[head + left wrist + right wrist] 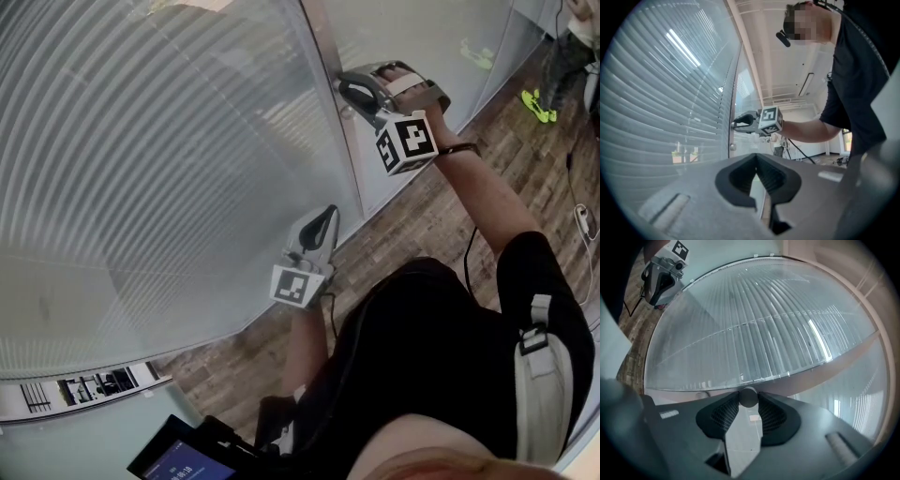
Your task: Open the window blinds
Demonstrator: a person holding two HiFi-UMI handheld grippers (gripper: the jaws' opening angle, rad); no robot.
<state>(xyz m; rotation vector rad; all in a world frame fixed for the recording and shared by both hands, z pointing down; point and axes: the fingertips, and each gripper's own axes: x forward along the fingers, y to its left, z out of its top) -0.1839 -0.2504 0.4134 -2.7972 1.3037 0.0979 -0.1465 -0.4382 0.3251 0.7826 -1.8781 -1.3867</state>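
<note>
The window blinds [141, 141] hang behind glass, their pale slats lying close together. A small round blind knob [748, 397] sits on the metal frame post [328, 56] between two panes. My right gripper [349, 89] reaches up to that post, and its pads press on both sides of the knob. My left gripper [323, 220] hangs lower, close to the glass, with its jaws together and nothing in them. In the left gripper view the right gripper [735, 124] is seen against the post, with a second small knob [732, 146] just below it.
Wood flooring [422, 216] runs along the foot of the glass wall. Another person in bright green shoes [539, 105] stands at the far right. A lit screen [178, 459] shows at the bottom edge. A cable trails from my left hand.
</note>
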